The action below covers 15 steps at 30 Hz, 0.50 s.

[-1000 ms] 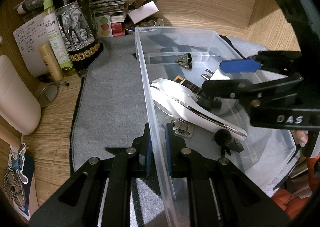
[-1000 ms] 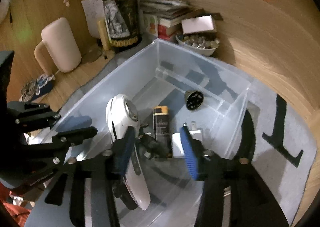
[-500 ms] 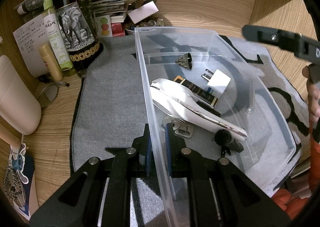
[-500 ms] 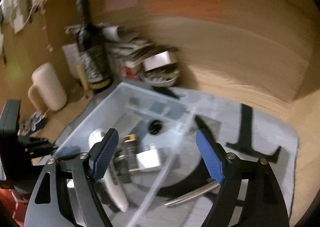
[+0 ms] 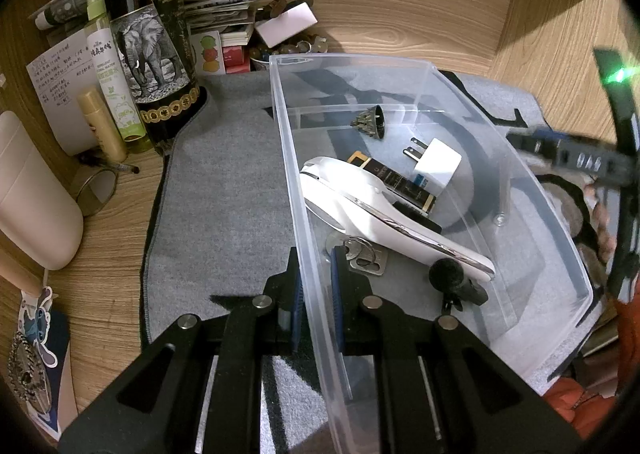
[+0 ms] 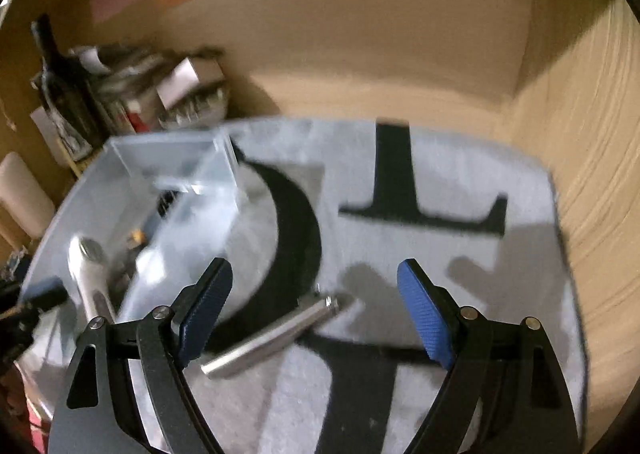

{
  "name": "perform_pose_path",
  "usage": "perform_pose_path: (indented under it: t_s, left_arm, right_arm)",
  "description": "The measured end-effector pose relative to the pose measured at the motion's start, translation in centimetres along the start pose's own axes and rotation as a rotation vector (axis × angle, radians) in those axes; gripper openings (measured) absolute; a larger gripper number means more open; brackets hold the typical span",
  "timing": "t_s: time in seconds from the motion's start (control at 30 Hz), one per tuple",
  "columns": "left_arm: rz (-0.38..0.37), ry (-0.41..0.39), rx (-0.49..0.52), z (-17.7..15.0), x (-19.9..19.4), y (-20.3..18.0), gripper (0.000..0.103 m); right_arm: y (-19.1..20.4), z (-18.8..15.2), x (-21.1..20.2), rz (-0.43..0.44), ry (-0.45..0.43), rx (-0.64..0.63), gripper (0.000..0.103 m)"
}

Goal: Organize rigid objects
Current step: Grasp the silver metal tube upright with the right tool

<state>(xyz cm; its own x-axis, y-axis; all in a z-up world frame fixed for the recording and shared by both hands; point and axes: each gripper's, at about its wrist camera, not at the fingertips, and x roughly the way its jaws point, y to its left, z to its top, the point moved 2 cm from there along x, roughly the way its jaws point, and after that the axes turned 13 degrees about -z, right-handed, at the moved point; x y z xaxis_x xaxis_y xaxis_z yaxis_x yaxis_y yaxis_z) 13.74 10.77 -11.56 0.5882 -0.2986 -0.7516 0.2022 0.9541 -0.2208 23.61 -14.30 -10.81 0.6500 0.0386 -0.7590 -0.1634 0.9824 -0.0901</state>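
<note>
Bearing: the metal bar (image 6: 276, 330) lies on the grey mat (image 6: 460, 182), just below and between the spread fingers of the right gripper (image 6: 316, 310), beside the clear bin (image 5: 400, 66).
Long axis: slanted, low-left to upper-right, across the jaw gap.
Nearer hand: right (empty, wide open).
Left gripper (image 5: 316, 294): clamped on the bin's near wall.
Look: silvery, slim, blurred.

The bin (image 5: 400, 66) is clear plastic. The mat (image 5: 224, 190) is grey with black shapes. The plug (image 5: 438, 160) is white, the bottle (image 5: 150, 42) dark with an elephant label, the bar (image 6: 272, 334) silver.
</note>
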Motion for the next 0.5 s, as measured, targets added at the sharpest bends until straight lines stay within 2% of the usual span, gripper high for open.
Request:
perform_pose_path:
  t_s: [0.13, 0.23, 0.3, 0.37, 0.4, 0.47, 0.5]
  left_arm:
    - [0.001, 0.0, 0.0, 0.0, 0.0, 0.0, 0.011]
    - [0.0, -0.001, 0.0, 0.0, 0.0, 0.0, 0.011]
    - [0.0, -0.001, 0.0, 0.0, 0.0, 0.0, 0.011]
    - [-0.001, -0.001, -0.001, 0.0, 0.0, 0.0, 0.011]
    - [-0.001, -0.001, -0.001, 0.0, 0.0, 0.0, 0.011]
    - [0.0, -0.001, 0.0, 0.0, 0.0, 0.0, 0.011]
    - [0.0, -0.001, 0.0, 0.0, 0.0, 0.0, 0.011]
  right_arm:
    - [0.8, -2.2, 2.0, 0.041, 0.077, -0.024, 0.082]
    - [1.6, -3.2, 2.7, 0.054, 0.099, -0.055, 0.077]
    - [1.7, -3.4, 2.5, 0.035, 0.08, -0.083, 0.064]
    - [1.6, -3.5, 2.2, 0.027, 0.071, -0.108, 0.046]
    - [1.3, -3.6, 2.1, 0.024, 0.066, -0.117, 0.041]
    - [0.8, -3.7, 2.1, 0.018, 0.061, -0.122, 0.023]
    - [0.4, -3.8, 2.1, 0.01, 0.059, -0.119, 0.018]
